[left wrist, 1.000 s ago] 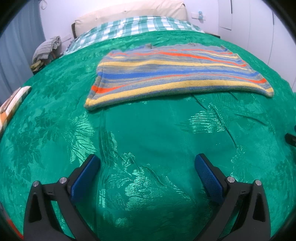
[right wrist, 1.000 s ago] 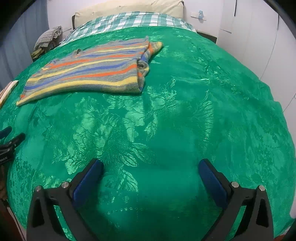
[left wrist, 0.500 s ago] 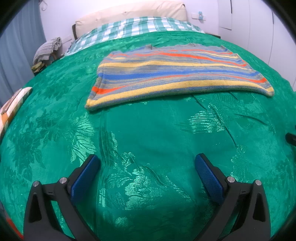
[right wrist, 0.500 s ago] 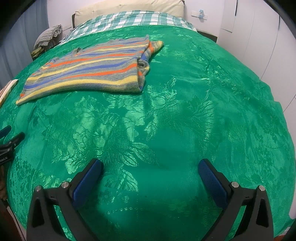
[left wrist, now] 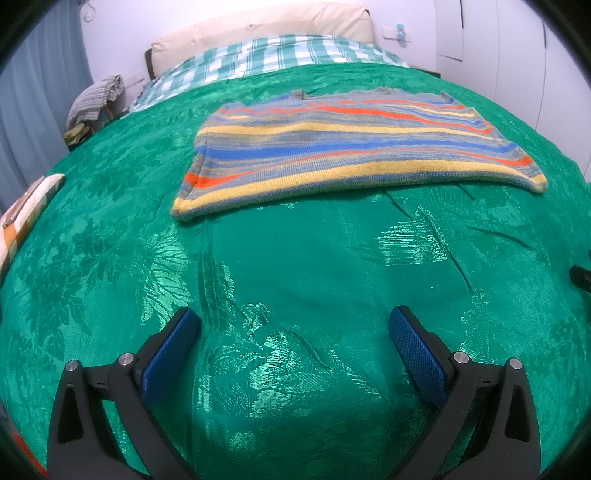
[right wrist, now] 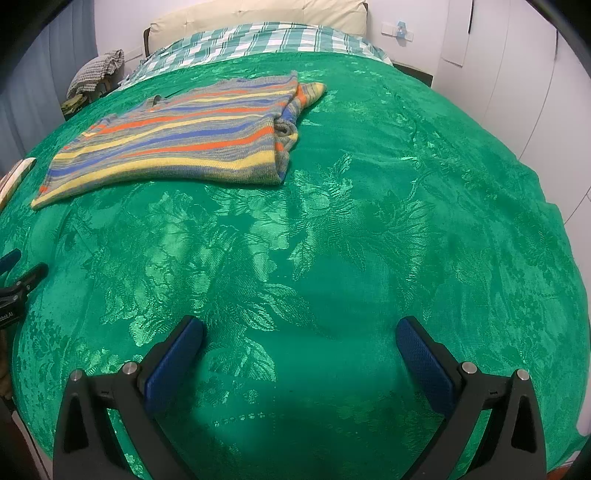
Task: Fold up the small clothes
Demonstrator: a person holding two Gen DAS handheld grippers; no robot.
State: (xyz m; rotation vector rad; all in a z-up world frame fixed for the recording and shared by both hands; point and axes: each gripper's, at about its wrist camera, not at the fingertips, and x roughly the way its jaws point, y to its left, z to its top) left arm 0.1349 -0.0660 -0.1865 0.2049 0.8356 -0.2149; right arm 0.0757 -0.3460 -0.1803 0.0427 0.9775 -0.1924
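A striped knit sweater (left wrist: 351,155) in yellow, blue, orange and grey lies folded flat on the green bedspread (left wrist: 295,266), well beyond my left gripper (left wrist: 295,325). That gripper stands open over bare cloth, blue pads wide apart. In the right wrist view the same sweater (right wrist: 177,147) lies at the upper left, with a sleeve bunched at its right edge. My right gripper (right wrist: 299,332) is open too, with nothing between its fingers, far from the sweater.
A checked pillow (left wrist: 280,55) and a cream headboard (left wrist: 258,26) sit at the bed's far end. A pile of grey cloth (left wrist: 96,96) rests on a stand at left. An orange checked item (left wrist: 22,218) lies at the left edge. White cupboards (right wrist: 517,74) stand on the right.
Both views have shifted very slightly; the sweater and both grippers keep their places and both stay open.
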